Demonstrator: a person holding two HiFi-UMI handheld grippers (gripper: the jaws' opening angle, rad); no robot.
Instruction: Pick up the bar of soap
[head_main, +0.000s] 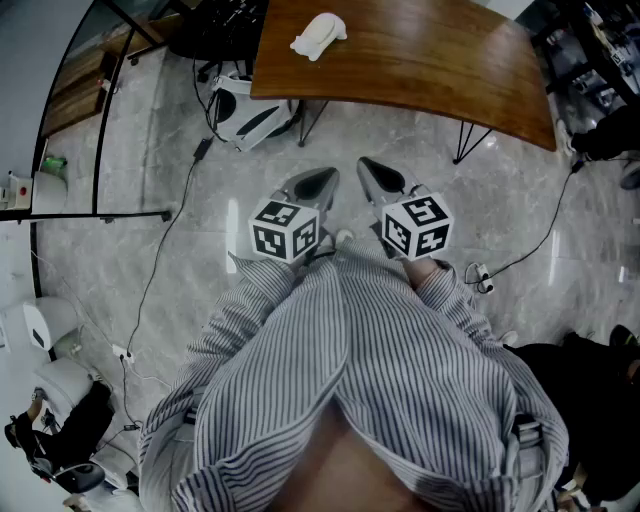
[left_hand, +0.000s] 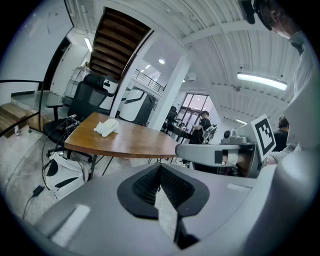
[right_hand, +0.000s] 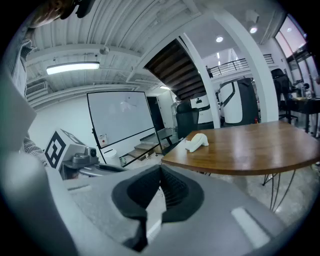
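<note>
Head view: bar of soap (head_main: 319, 35) sat far off on the desk (head_main: 430, 60); my jaws, both pinched together empty, might've just shoved it.

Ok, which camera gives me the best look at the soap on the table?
The head view: it looks down on the white soap lying near the left end of the wooden table, whole and unblocked. The left and right gripper views show it only from low side angles, small and far off.
</note>
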